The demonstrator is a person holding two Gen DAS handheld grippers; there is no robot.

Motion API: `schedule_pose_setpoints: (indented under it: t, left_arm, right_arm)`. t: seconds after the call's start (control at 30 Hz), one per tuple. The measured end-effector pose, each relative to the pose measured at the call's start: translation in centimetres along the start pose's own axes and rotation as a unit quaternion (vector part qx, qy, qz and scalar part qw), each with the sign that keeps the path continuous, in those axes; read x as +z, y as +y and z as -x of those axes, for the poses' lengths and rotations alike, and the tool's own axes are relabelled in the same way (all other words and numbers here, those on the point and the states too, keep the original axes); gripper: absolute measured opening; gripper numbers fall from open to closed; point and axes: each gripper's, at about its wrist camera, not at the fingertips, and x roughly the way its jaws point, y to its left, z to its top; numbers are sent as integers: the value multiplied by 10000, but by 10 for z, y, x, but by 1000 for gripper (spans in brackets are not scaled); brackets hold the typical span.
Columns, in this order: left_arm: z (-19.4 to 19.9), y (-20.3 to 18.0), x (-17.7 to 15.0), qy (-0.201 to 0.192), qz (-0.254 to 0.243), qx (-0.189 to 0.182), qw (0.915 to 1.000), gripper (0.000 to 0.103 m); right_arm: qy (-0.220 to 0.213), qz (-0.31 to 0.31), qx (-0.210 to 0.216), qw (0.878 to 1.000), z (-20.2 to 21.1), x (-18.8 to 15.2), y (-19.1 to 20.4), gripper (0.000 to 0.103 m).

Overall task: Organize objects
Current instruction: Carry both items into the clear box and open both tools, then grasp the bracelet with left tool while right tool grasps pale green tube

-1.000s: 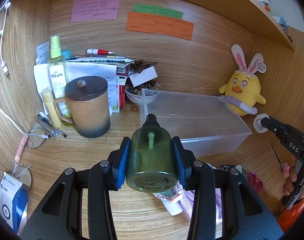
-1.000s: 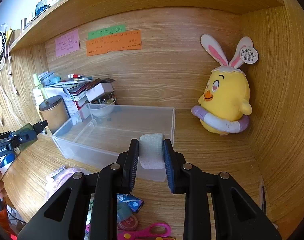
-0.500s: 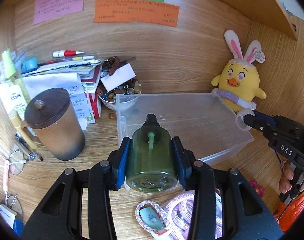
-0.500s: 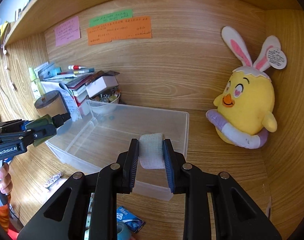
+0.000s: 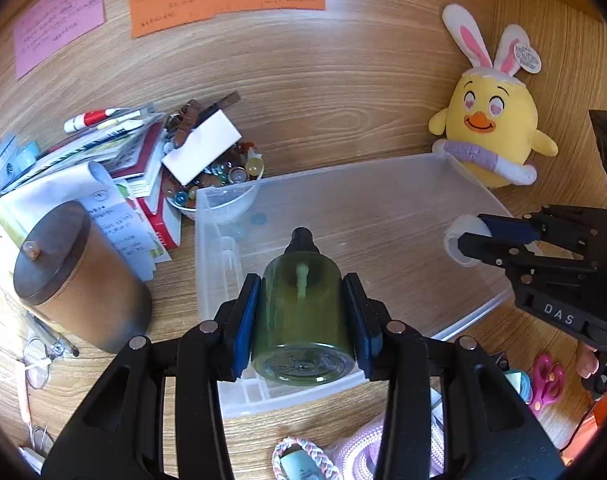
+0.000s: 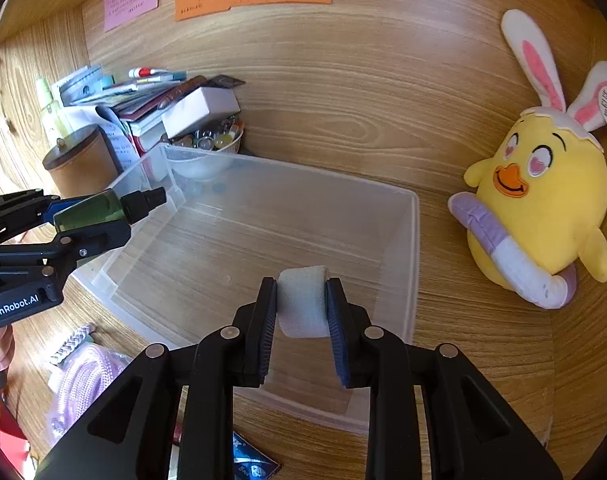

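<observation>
Our left gripper [image 5: 301, 320] has its jaws clenched on a translucent green bottle with a black cap [image 5: 301, 308], held lying along the fingers with the cap toward 12 o'clock. Our right gripper [image 6: 301, 312] has its jaws clamped on a small white foam-like roll [image 6: 303, 300]. Both loads hang over the clear rectangular plastic bin [image 5: 207, 248] on the wooden tabletop [image 6: 483, 360]: in the right wrist view the bottle sits over the bin's rim at 9 o'clock, and in the left wrist view the roll sits over the bin's side at 3 o'clock. We cannot tell whether either touches the bin.

Outward from the bin, at 10 o'clock in the left wrist view, a white bowl of glass marbles [image 5: 219, 184] stands just beside its far corner, with a stack of books and papers [image 5: 115, 152] next to it. At 9 o'clock stands a brown lidded mug [image 5: 75, 276]. At 2 o'clock a yellow plush chick with rabbit ears [image 5: 495, 132] leans near the bin's far end. At 6 o'clock, near the bin's front wall, lies a coil of pale purple rope [image 5: 363, 452], and at 4 o'clock a pair of pink scissors [image 5: 547, 380].
</observation>
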Motion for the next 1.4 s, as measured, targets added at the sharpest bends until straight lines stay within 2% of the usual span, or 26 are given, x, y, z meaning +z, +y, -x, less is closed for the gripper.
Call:
schedule_pose_setpoints:
  t: [0.2,0.43,0.5,0.6,0.8,0.87,1.03,1.23,1.33,1.4]
  left_arm:
    - [-12,0,1,202,-5,-152,9997,41]
    - [-3,2,0,141,70,-253,9996,43]
    - [4,2,0,63,81,-259,9996,52]
    - [18,3,-3,-86,90,-243,9996,64]
    - [45,7,-19,-214,156,-294,9992,88]
    - [52,8,-27,-225,180,-235,9993,90]
    - [59,8,-53,-80,169,-146,9997,90]
    - [64,11,-88,98,296,-217,9993,90]
    - [66,12,-103,151,371,-336,9986,80]
    - [66,12,-110,207,379,-385,9983,69]
  right_arm:
    - [78,77,39,9999,-7,-1,8,23]
    - [51,80,22,10000,0,-2,10,23]
    - [-9,66,37,10000,7,-2,10,25]
    - [-138,22,73,9999,21,-3,9,32]
    - [-503,-65,125,9986,59,-14,12,51]
    - [-580,-111,169,9981,70,-21,13,57]
    - [-670,-164,178,9975,88,-42,23,61]
    - [-466,-335,262,9980,87,-72,33,62]
    - [-382,-500,269,9977,87,-87,37,62]
    - [-318,-612,287,9972,86,-98,40,62]
